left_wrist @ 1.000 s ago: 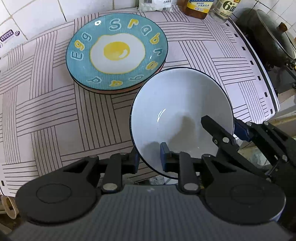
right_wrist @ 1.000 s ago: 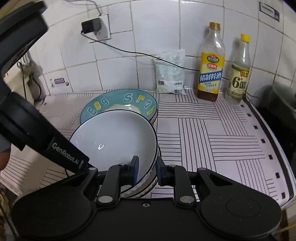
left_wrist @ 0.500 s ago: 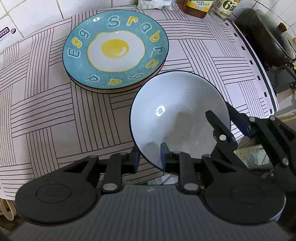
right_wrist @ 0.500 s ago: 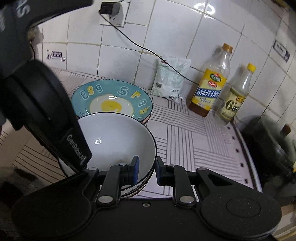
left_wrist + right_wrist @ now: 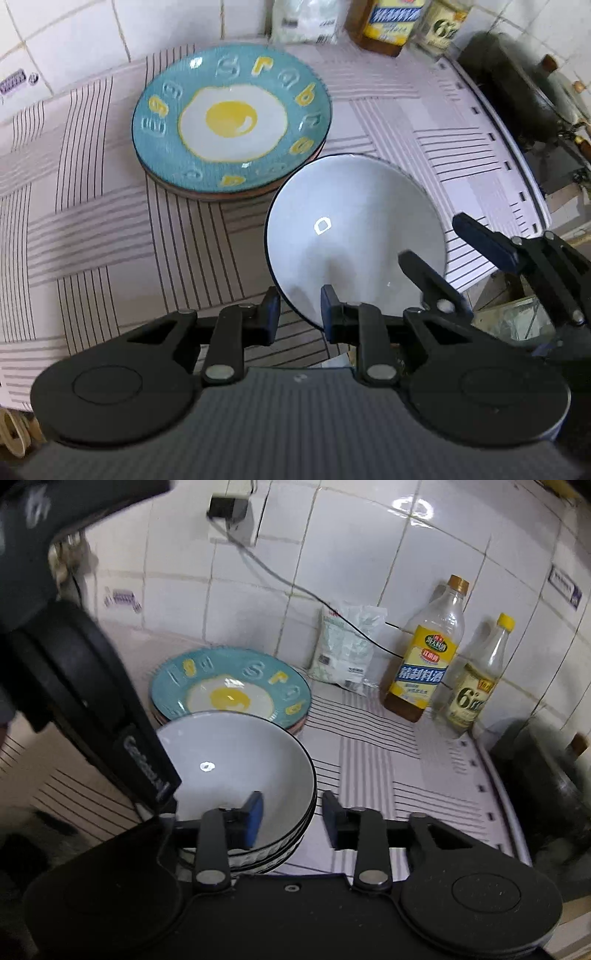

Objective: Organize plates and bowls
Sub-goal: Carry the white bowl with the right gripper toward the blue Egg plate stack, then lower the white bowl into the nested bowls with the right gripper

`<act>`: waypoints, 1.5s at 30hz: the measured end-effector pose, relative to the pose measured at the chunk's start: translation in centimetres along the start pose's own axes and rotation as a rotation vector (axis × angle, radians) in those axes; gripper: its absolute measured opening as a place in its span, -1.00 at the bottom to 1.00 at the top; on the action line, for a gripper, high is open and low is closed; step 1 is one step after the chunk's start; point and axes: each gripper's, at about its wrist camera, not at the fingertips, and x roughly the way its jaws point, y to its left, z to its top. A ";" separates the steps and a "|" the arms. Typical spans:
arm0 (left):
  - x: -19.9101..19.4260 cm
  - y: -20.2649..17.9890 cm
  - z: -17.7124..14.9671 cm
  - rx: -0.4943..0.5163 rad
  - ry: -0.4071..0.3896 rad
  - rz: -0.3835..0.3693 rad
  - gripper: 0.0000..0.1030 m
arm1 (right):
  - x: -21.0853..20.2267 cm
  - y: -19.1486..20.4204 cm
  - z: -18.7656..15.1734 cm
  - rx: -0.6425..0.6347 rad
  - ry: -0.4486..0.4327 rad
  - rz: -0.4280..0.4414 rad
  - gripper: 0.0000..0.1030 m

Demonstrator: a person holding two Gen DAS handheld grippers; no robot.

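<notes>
- Right hand-held gripper (image 5: 291, 814) has spread wide since earlier, straddling the bowl (image 5: 236, 768) rim.
- Left hand-held gripper (image 5: 297, 314) pinches the upward-facing bowl's rim at 6 o'clock.
- Stacked bowls beneath are mostly hidden.

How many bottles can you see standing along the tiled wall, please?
2: the yellow-labelled bottle stands beside the white packet, and the smaller yellow-capped bottle stands just right of it, near the dark pot. Others may sit outside the frame.

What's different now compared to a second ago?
The right tool has opened, letting go of the bowl rim. The left tool stays clamped on that rim, bowl beside the egg plate. Bottles unmoved.
</notes>
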 end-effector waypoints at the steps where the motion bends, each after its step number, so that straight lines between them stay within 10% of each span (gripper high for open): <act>1: -0.3 0.0 -0.2 0.010 -0.019 0.001 -0.49 | -0.6 -0.5 -0.2 0.018 -0.020 0.029 -0.10; 9: -2.6 0.3 -1.3 0.011 -0.115 -0.051 -0.20 | -3.5 -3.5 -1.7 0.117 -0.099 0.223 0.21; 21: -0.2 2.6 -1.4 -0.024 -0.119 -0.115 0.33 | -1.1 -3.7 -4.2 0.067 -0.040 0.220 0.78; 27: 2.7 3.0 -0.8 -0.070 -0.068 -0.157 0.31 | 2.5 -3.2 -6.1 0.106 0.004 0.273 0.80; 31: 4.4 3.1 -0.4 -0.068 0.003 -0.191 -0.13 | 2.8 -1.7 -6.9 0.013 -0.084 0.312 0.81; 45: 6.3 5.8 0.5 -0.211 -0.062 -0.295 -0.07 | 7.0 -1.1 -8.2 0.036 -0.106 0.370 0.89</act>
